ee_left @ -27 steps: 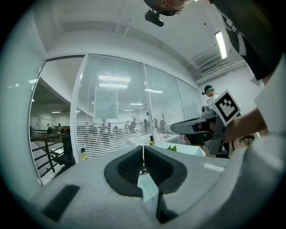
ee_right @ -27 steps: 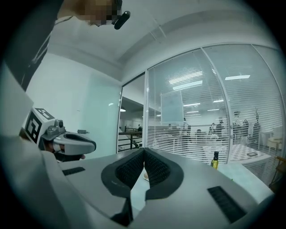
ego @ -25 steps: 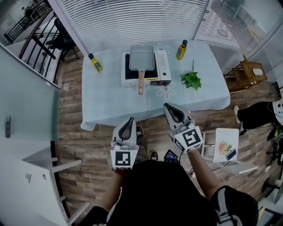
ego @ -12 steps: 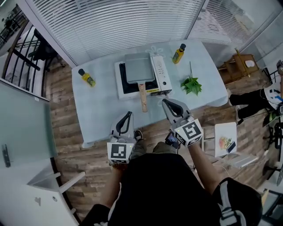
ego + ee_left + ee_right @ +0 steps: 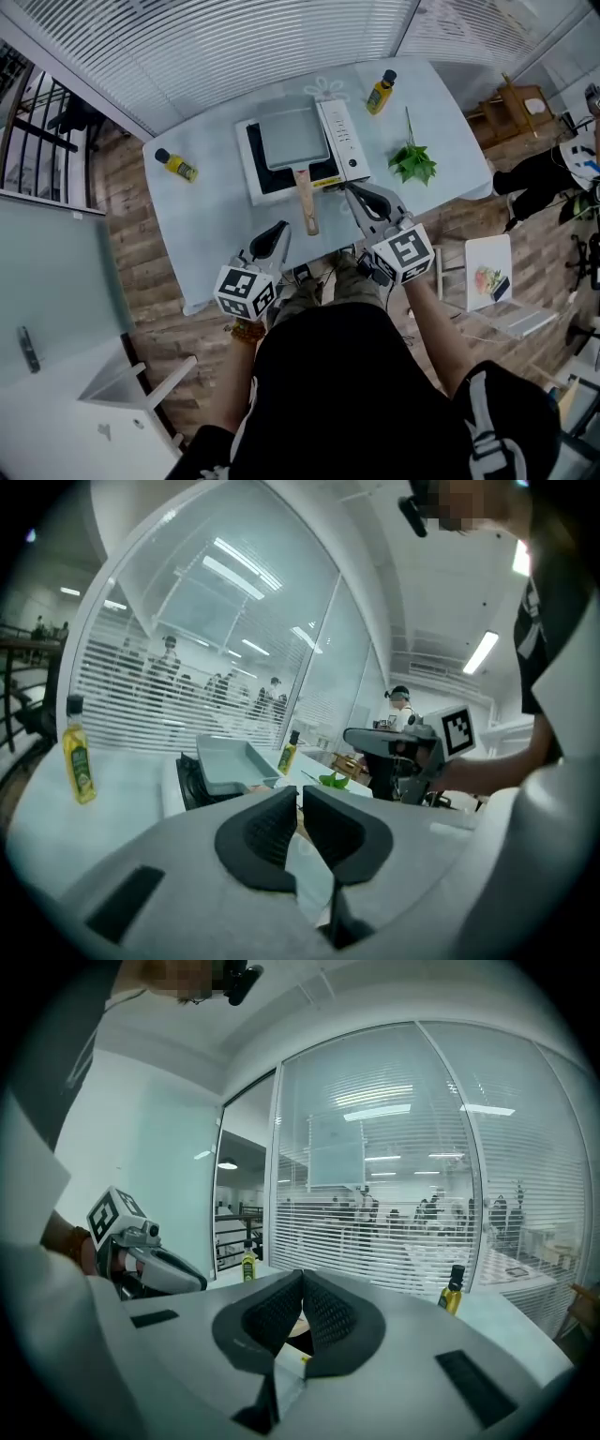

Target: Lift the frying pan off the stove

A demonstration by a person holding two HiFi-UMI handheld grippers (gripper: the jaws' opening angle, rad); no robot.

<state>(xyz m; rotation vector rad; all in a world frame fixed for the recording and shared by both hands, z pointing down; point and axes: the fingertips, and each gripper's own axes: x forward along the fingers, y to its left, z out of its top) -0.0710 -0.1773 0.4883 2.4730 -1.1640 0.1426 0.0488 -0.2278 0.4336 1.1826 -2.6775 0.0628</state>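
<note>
Approach step: left hand-held gripper (image 5: 278, 232) and right hand-held gripper (image 5: 355, 191) are clenched empty near the white tabletop stove (image 5: 339, 141). Next, one must open onto the wooden handle (image 5: 307, 199) of the grey rectangular frying pan (image 5: 292, 141).

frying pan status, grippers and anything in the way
Shut and empty: left gripper, right gripper, neither on the handle. Untouched frying pan on the stove, handle toward the person. Off to the sides: bottles, greens; nothing in the way.
</note>
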